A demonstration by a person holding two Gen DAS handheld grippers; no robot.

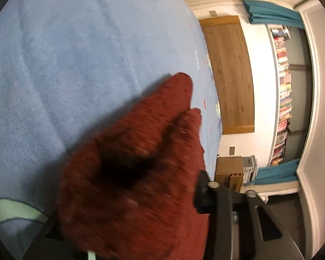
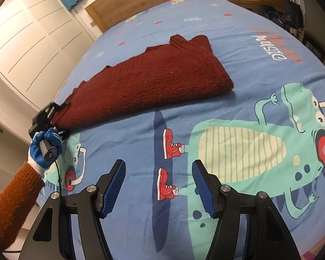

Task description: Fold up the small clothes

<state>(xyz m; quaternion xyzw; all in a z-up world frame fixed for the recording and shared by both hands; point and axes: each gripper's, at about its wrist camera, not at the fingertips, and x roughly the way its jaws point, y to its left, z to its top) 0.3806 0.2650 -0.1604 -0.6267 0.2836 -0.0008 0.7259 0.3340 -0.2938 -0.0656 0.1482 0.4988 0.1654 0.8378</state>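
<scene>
Since my left claw point(image 2: 60, 117) has the near-left end of the red sweater point(image 2: 153, 82) pinched, its length runs diagonally away across the bed point(image 2: 238, 43); my right claw point(image 2: 159, 186) hangs wide and empty, well short of it.

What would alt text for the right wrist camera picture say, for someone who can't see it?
A dark red knitted sweater lies on a blue monster-print bedcover, one end clamped in the left gripper held by a blue-gloved hand. In the foreground the right gripper hangs open and empty.
</scene>
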